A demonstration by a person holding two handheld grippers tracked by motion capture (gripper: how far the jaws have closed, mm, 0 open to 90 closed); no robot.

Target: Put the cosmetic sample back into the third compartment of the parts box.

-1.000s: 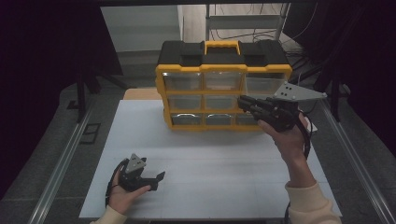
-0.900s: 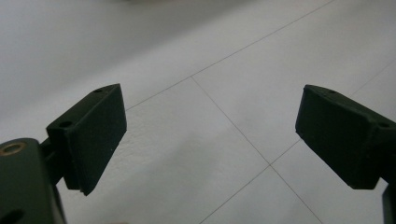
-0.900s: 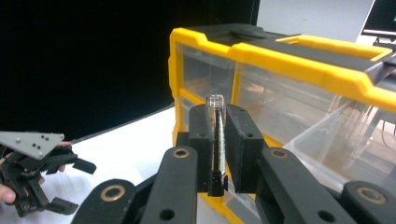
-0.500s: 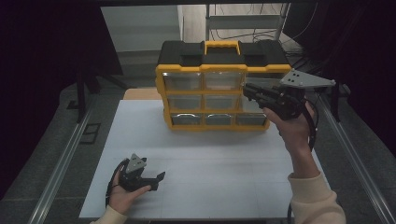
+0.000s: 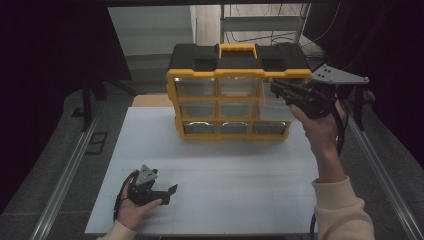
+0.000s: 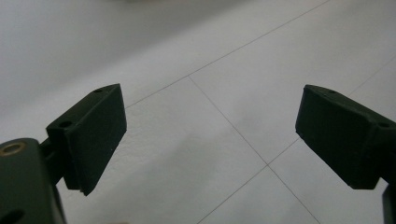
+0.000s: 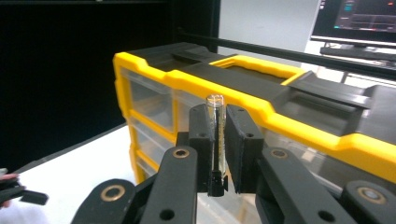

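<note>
The right tool point(image 7: 217, 179), clamped on a clear drawer tab point(image 7: 215, 135), had risen and pulled the top-right drawer point(image 5: 274, 102) partly out of the organizer point(image 5: 235, 67); the left tool point(image 5: 159, 192) rested gaping on the table point(image 5: 240, 170).

A white table top point(image 5: 210, 200), ruled with thin grid lines, sits under even light — all around it the room falls into near black. A metal rail point(image 5: 70, 170) runs along the table's left edge, another point(image 5: 385, 170) along its right. Beyond the table's far edge stands a pale wall panel point(image 5: 150, 30), with a metal rack point(image 5: 262, 22) strung with cables beside it. A lit monitor point(image 7: 359, 21) glows past the table — its screen too small to read.
</note>
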